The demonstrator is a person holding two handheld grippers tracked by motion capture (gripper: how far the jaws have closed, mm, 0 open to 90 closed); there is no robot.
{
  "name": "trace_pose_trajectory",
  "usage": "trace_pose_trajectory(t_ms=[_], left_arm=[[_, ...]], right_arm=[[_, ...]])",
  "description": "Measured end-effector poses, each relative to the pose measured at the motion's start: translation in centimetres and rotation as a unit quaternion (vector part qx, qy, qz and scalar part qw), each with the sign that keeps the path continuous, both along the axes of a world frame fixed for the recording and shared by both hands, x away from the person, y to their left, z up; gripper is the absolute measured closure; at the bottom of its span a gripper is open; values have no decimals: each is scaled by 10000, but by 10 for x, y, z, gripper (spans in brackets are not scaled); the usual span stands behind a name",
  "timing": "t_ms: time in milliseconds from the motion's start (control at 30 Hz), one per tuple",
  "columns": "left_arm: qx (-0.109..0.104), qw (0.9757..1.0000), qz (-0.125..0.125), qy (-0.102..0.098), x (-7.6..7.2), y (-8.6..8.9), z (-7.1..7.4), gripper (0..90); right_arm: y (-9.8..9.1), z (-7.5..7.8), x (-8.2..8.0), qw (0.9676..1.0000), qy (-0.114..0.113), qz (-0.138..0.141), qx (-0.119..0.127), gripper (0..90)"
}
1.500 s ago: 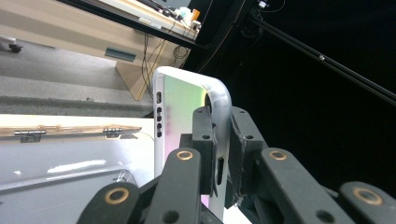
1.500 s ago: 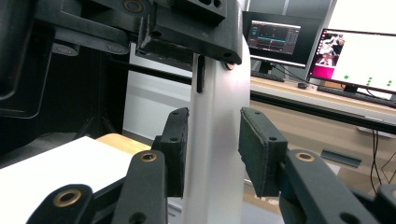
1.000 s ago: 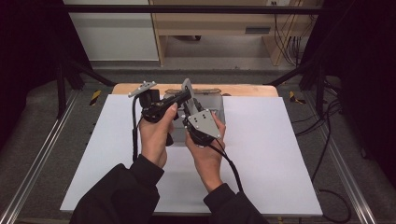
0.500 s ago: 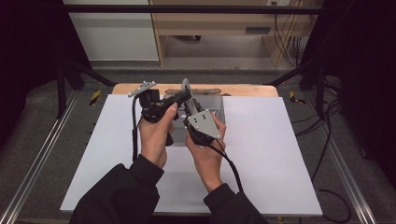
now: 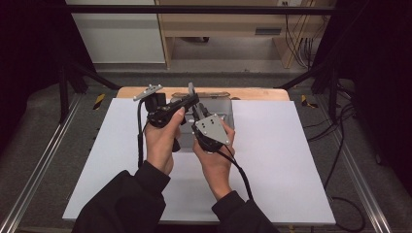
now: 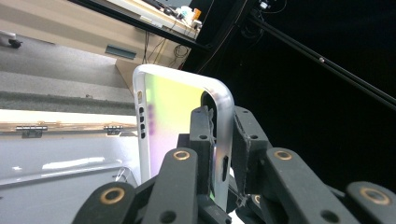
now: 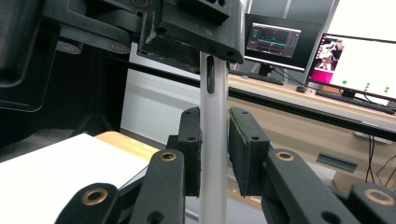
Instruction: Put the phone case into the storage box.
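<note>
A thin phone (image 5: 190,89) with a silver rim and a shimmering face (image 6: 173,107) stands on edge above the middle of the table, between both hands. My left gripper (image 5: 186,103) is shut on it, one pad on each face (image 6: 222,116). From below, my right gripper (image 5: 197,114) has just been closing its jaws on the phone's edge (image 7: 214,93). Both of its pads now touch the phone (image 7: 214,116). In the right gripper view the left gripper (image 7: 196,28) clamps the same phone from above.
A grey metal case (image 5: 221,104) lies on the white table sheet (image 5: 282,160) just behind the hands, against a wooden board (image 5: 252,92) at the far edge. Beyond the table stand a desk and lit monitors (image 7: 364,65). Metal rails run along both sides.
</note>
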State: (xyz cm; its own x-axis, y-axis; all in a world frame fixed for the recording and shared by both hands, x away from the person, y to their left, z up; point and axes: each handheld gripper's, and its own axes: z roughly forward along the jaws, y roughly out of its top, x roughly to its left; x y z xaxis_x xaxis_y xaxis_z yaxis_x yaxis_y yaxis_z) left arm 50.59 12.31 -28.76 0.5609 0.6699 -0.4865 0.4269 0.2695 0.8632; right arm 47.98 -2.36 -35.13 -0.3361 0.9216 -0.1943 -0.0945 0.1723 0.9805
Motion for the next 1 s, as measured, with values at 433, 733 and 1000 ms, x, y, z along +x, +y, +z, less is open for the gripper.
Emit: trace_pose_trajectory(t_ms=[433, 733, 1000], left_arm=[[41, 10000, -50, -3, 0, 1, 0, 796], [5, 10000, -55, -33, -1, -1, -2, 793], [149, 9997, 43, -211, -8, 1, -2, 655]], right_arm=[[-1, 0, 0, 10000, 26, 47, 69, 797], [-4, -1, 0, 9997, 84, 115, 174, 804], [-13, -4, 4, 9988, 290, 167, 348, 805]])
